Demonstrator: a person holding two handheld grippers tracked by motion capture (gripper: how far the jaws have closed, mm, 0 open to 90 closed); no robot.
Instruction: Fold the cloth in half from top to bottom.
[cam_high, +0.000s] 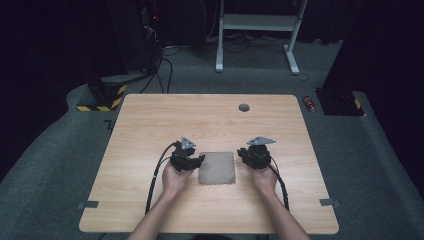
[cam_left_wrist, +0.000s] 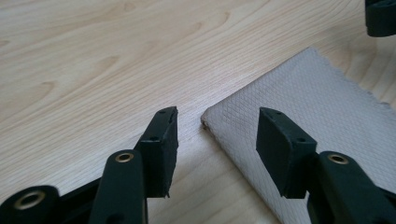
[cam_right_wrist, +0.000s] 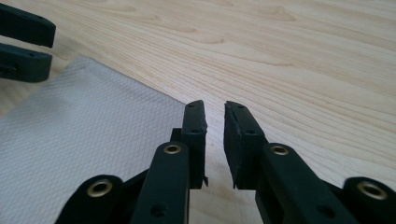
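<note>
A grey folded cloth (cam_high: 216, 167) with a quilted weave lies flat on the wooden table (cam_high: 150, 125), near the front middle. My left gripper (cam_high: 199, 161) sits at the cloth's left edge. In the left gripper view its jaws (cam_left_wrist: 217, 123) stand open astride a corner of the cloth (cam_left_wrist: 327, 112) without pressing on it. My right gripper (cam_high: 241, 152) is just off the cloth's right edge. Its jaws (cam_right_wrist: 215, 116) are parted by a narrow gap with bare wood between them, beside the cloth (cam_right_wrist: 93, 121). The left gripper's open jaws (cam_right_wrist: 25, 46) show across the cloth.
A grey round grommet (cam_high: 244, 107) sits in the table's far middle. Tape strips (cam_high: 87, 204) mark the front corners. Beyond the table are a white desk frame (cam_high: 255, 22), a yellow-black striped base (cam_high: 102, 97) and a red item (cam_high: 310, 103) on the carpet.
</note>
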